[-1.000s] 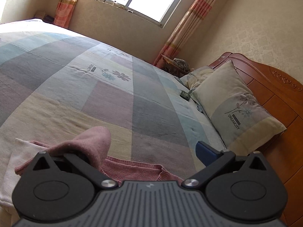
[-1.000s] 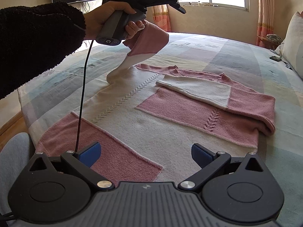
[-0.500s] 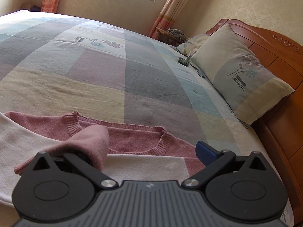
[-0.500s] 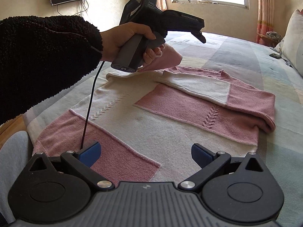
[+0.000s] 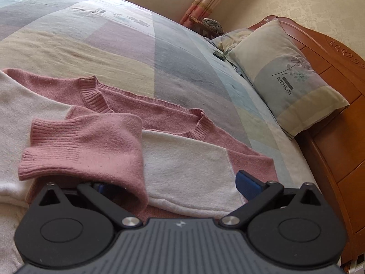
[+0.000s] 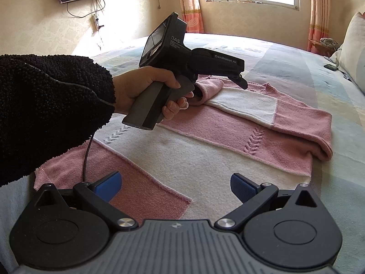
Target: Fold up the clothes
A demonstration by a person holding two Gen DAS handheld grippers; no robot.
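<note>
A pink and white knit sweater [image 6: 228, 150] lies flat on the bed, its right sleeve folded across the chest. The pink cuff of the other sleeve [image 5: 86, 146] is draped over the left finger of my left gripper [image 5: 175, 185], whose fingers stand wide apart just above the sweater's chest, below the neckline. In the right wrist view a hand holds that left gripper [image 6: 239, 80] low over the sweater, with the sleeve cuff [image 6: 209, 89] bunched beneath it. My right gripper [image 6: 175, 187] is open and holds nothing, hovering over the hem.
The patchwork bedsheet [image 5: 91, 43] stretches beyond the sweater. A pillow [image 5: 289, 84] leans on the wooden headboard [image 5: 330, 52] to the right. A small dark object [image 6: 330, 67] lies near the pillows. A black fleece sleeve [image 6: 45, 109] reaches in from the left.
The left gripper has come down from a raised position, carrying the pink sleeve across and onto the sweater's chest. The right gripper has stayed in place over the hem.
</note>
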